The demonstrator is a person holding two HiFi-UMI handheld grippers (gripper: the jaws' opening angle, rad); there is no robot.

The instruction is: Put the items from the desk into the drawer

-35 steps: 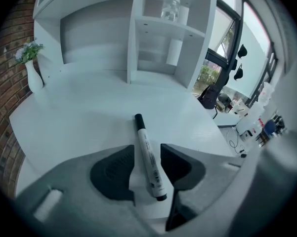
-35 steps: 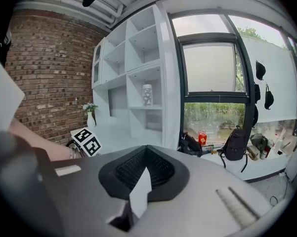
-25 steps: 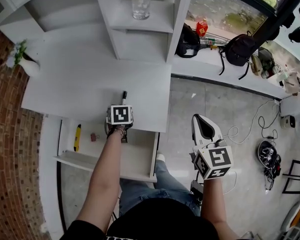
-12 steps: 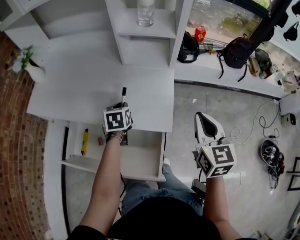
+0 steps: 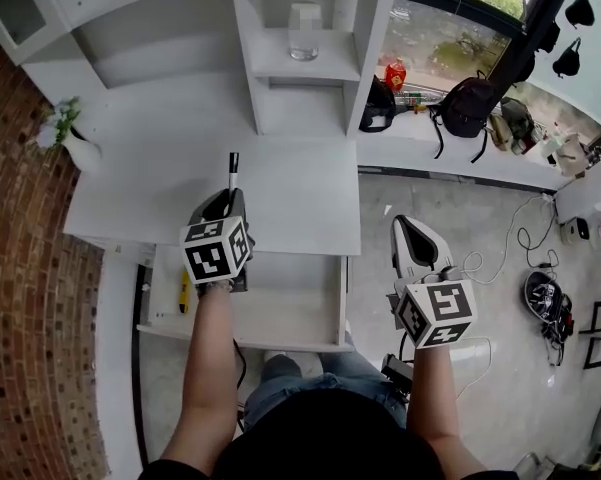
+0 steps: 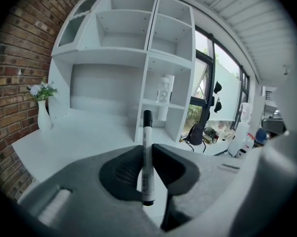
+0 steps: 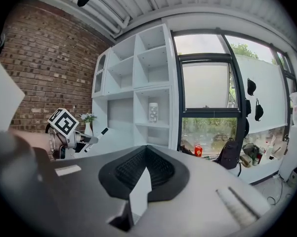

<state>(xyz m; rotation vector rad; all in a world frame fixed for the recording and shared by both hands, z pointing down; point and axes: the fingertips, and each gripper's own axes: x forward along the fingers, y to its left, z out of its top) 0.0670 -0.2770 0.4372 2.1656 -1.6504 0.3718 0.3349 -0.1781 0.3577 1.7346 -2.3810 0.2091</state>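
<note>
- The left gripper [image 6: 147, 156] has its jaws clamped on a marker [image 6: 147, 152]. The two dark pads press on the white barrel from both sides, and the black cap points away from the hand, toward the shelves.
- There is small dark print along the barrel of the marker, but it is too fine to read.
- From above, the left gripper [image 5: 224, 204] holds the marker [image 5: 232, 171] over the front part of the white desk [image 5: 160, 198]. So it is not in the drawer.
- The right gripper [image 7: 146, 149] has its jaws together, with nothing between them. From above the right gripper [image 5: 412, 230] is to the right of the desk, over the grey floor.
- Each gripper carries a cube with black-and-white square patterns. These are no letters.
- The drawer [image 5: 290, 303] stands pulled out under the front edge of the desk. A yellow thing [image 5: 184, 293] lies at its left side, partly hidden behind the left gripper.
- A white vase with flowers [image 5: 75, 143] stands at the left end of the desk, beside the brick wall [image 5: 30, 268].
- A clear jar [image 5: 304, 31] is on a shelf above the desk.
- On the window sill stand a red container [image 5: 394, 74], its label unreadable, and a dark backpack [image 5: 467, 108].
</note>
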